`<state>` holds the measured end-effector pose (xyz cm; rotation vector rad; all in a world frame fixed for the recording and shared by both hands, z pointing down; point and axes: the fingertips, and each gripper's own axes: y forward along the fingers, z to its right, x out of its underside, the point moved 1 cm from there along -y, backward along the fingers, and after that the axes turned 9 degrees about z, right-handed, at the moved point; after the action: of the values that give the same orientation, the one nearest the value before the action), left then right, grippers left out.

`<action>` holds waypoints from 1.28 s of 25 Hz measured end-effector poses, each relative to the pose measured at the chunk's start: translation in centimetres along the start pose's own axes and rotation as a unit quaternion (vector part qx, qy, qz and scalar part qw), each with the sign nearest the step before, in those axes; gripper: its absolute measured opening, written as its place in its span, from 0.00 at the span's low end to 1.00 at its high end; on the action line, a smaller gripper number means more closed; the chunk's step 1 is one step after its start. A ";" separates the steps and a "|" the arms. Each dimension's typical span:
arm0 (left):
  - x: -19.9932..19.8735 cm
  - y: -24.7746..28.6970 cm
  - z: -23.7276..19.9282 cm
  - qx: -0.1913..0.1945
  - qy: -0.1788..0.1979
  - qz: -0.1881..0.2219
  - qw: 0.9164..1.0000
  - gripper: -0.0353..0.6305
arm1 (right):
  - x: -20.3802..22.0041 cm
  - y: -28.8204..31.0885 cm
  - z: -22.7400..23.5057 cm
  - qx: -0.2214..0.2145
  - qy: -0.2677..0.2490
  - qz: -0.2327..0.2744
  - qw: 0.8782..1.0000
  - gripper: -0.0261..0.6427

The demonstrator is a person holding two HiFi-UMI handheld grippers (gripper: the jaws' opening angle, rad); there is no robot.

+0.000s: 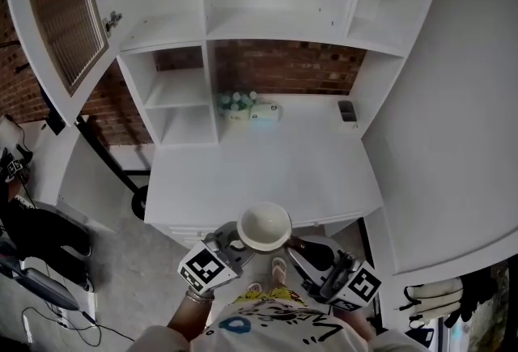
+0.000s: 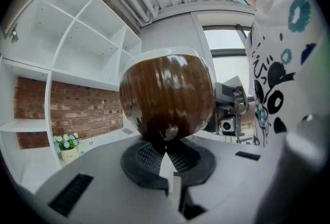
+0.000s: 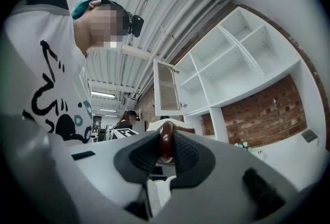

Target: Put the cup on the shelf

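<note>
I hold a round cup (image 1: 265, 226), brown outside and white inside, upright just before the white desk's front edge (image 1: 243, 217). My left gripper (image 1: 233, 245) sits at the cup's left side. In the left gripper view its jaws (image 2: 166, 143) look shut on the narrow base of the cup (image 2: 167, 94). My right gripper (image 1: 320, 257) comes in from the right. In the right gripper view it (image 3: 166, 152) is shut on the cup's brown handle (image 3: 166, 133). The white shelf unit (image 1: 267, 23) rises behind the desk.
A small pot of white flowers (image 1: 236, 105) and a pale box (image 1: 267, 112) stand at the back of the desk, with a small dark object (image 1: 346, 110) at the back right. A mesh cabinet door (image 1: 65, 10) hangs open at the upper left. A white wall (image 1: 461, 116) bounds the right.
</note>
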<state>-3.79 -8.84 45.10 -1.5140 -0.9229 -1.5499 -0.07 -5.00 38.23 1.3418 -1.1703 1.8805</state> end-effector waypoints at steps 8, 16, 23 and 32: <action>-0.1 -0.2 -2.4 -0.020 0.002 0.002 1.000 0.08 | 0.8 1.4 1.8 -0.012 0.007 -0.004 1.000 0.13; 0.4 2.7 -5.3 -0.031 -0.002 -0.002 1.000 0.08 | 0.8 2.1 6.2 -0.019 0.017 -0.005 1.000 0.13; -0.4 6.4 -10.2 -0.047 0.010 -0.004 0.999 0.08 | -0.1 4.0 12.0 -0.034 0.020 0.006 0.999 0.13; -2.3 11.4 -17.0 -0.072 0.027 0.005 0.997 0.08 | -2.4 7.5 19.6 -0.059 0.021 0.019 0.998 0.13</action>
<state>-1.14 -29.05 42.02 -1.5651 -0.7858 -1.6724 3.66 -25.67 35.96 1.2198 -1.2729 1.8275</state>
